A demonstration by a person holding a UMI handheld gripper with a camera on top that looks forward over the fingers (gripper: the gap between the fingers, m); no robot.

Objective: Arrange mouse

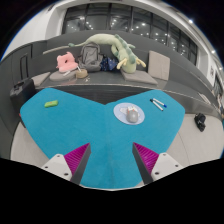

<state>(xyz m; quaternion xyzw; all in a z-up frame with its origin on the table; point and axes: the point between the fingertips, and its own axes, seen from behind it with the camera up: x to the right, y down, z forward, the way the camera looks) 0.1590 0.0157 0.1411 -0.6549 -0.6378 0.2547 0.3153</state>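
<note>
A grey-white mouse [128, 113] lies on a teal table top [90, 130], beyond my fingers and a little to the right. My gripper [112, 158] is open and empty, its two magenta pads [75, 157] spread wide over the near part of the table. Nothing stands between the fingers.
A small green object [50, 102] lies at the table's far left. A pen-like item [157, 101] lies at the far right. Behind the table a grey sofa [150, 68] holds a pink plush toy [66, 63], a green plush toy [112, 47] and a grey bag [91, 59].
</note>
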